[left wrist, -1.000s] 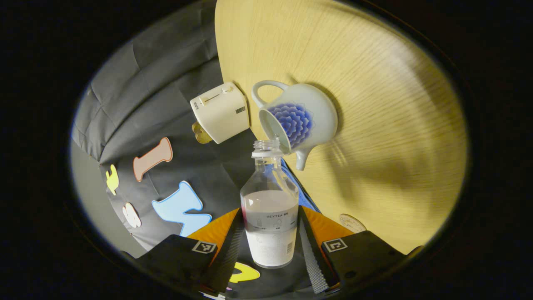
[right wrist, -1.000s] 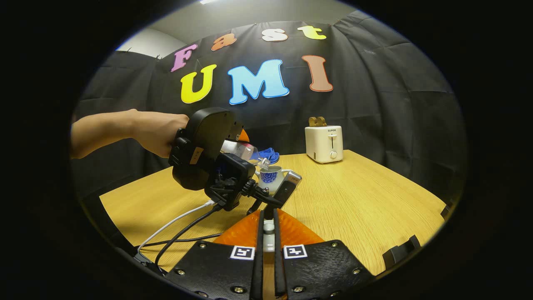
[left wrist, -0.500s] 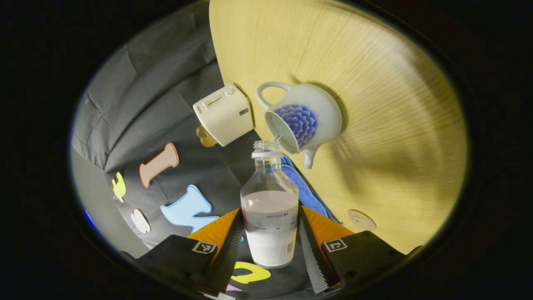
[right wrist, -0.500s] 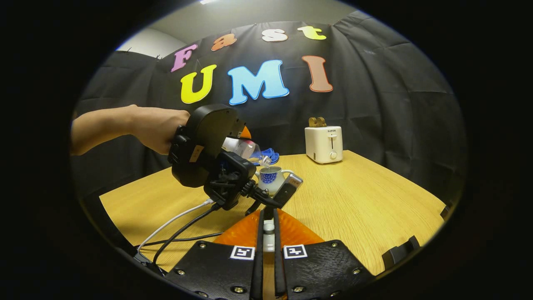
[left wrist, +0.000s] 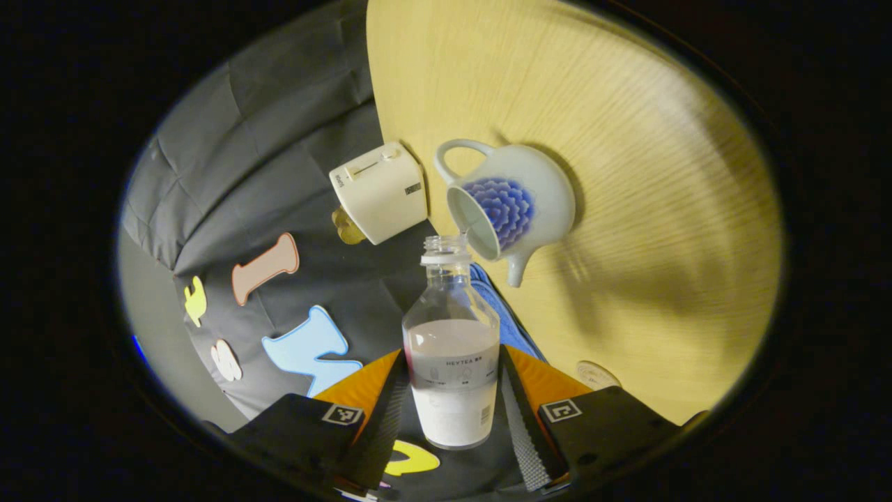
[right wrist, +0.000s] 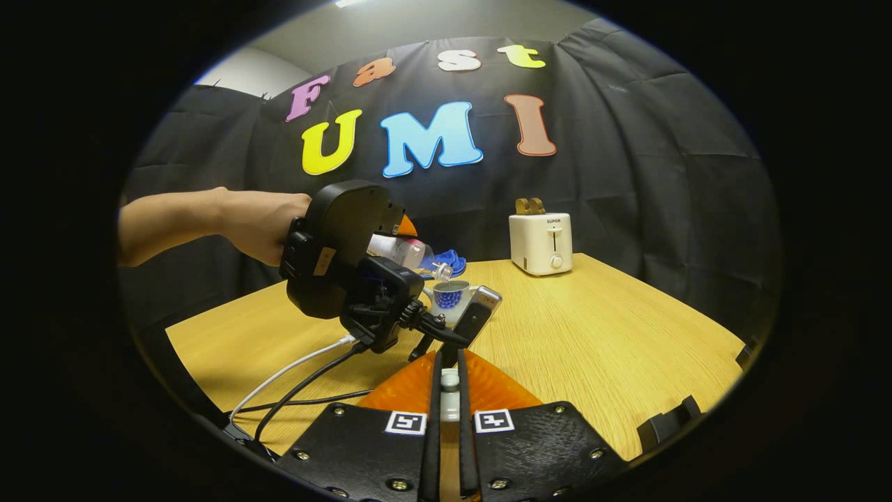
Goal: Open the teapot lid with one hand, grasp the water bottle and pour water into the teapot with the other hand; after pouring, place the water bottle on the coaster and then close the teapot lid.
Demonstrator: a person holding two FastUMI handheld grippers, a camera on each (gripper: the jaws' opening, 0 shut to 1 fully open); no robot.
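- Left gripper (left wrist: 451, 408) clamps the water bottle (left wrist: 451, 362) by its body, both fingers pressing; bottle tipped, mouth just above the open teapot (left wrist: 512, 209).
- Versus a second ago: teapot has slid slightly right in the left gripper view, pour angle much the same. Judgement: pouring is still going on, not finished.
- Right gripper (right wrist: 446, 397) is nearly closed on a small pale piece, probably the lid knob (right wrist: 450, 381); held near, well clear of the teapot.
- Left gripper view shows the coaster (left wrist: 598, 374) on the table (left wrist: 627, 174), near the bottle.
- Right gripper view shows the hand (right wrist: 261, 226) holding the left gripper, toaster (right wrist: 541, 242) far right, blue cloth (right wrist: 446, 260) behind the teapot.
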